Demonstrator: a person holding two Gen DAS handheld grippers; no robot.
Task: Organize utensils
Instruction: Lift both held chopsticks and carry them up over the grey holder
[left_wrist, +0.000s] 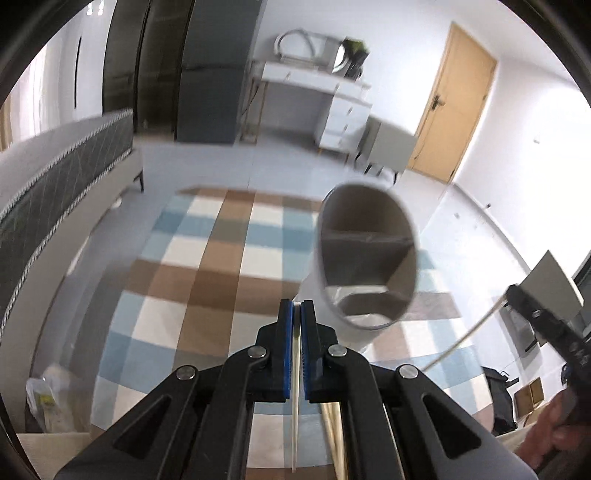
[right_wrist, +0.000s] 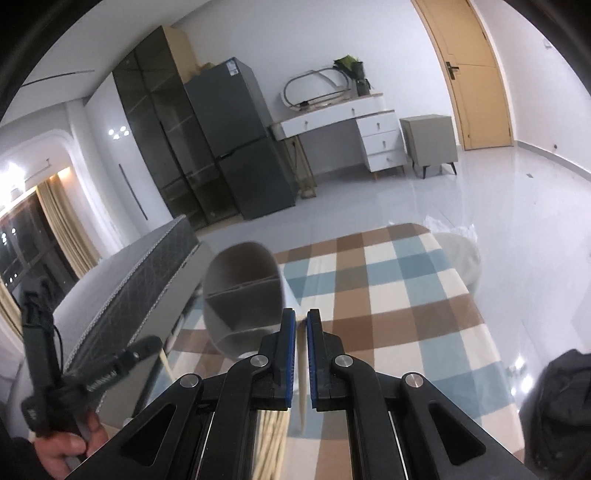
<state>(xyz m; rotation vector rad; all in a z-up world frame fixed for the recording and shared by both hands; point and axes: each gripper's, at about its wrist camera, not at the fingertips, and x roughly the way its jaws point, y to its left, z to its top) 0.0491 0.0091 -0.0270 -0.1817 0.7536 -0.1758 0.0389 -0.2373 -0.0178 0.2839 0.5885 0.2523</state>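
Each thin white utensil (left_wrist: 296, 369) looks light, stiff and a little slippery, so a hold near the middle seems safest. The left gripper (left_wrist: 296, 314) is closed on one, the right gripper (right_wrist: 301, 325) on another (kind unclear), both near the divided holder (left_wrist: 365, 258) above the checked rug (left_wrist: 207, 258).

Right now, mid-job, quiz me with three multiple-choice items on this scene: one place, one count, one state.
1. The utensil holder stands where?
A. on the checked cloth
B. on the white desk
C. on the fridge

2. How many compartments show inside the holder?
A. one
B. three
C. six

3. The left gripper is:
A. wide open
B. shut on a thin pale stick
C. out of view

Key: 1 A, the checked cloth lies under it. 2 B, dividers split the inside into three. 3 B, the stick sits clamped between the blue pads.
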